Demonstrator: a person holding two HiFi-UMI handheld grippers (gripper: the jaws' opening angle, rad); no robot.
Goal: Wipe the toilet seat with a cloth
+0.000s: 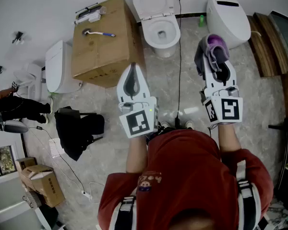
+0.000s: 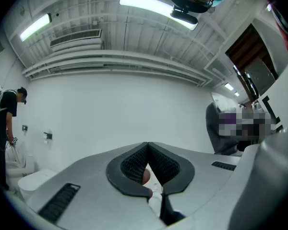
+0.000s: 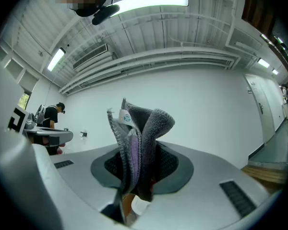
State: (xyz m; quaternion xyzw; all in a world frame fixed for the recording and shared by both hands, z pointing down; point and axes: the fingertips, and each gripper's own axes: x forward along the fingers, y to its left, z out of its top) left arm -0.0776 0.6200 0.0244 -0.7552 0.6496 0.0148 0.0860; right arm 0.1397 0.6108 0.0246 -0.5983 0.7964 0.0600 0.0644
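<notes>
A white toilet (image 1: 159, 28) stands against the far wall, lid raised behind the seat ring (image 1: 148, 27). In the head view both grippers are held out level in front of the person, well short of the toilet. My right gripper (image 1: 216, 57) is shut on a grey and purple cloth (image 1: 211, 50), which bunches up out of the jaws. In the right gripper view the cloth (image 3: 141, 128) rises in folds between the pads, with a small label near its top. My left gripper (image 1: 132, 70) is shut with nothing in it; its pads (image 2: 134, 164) meet at the tip.
A large cardboard box (image 1: 104, 42) with a brush (image 1: 100, 33) on it stands left of the toilet. Other toilets sit at the far right (image 1: 229, 14) and left (image 1: 57, 67). A black cable (image 1: 179, 61) runs down the floor. A black bag (image 1: 78, 128) lies at left, near another person (image 1: 14, 108).
</notes>
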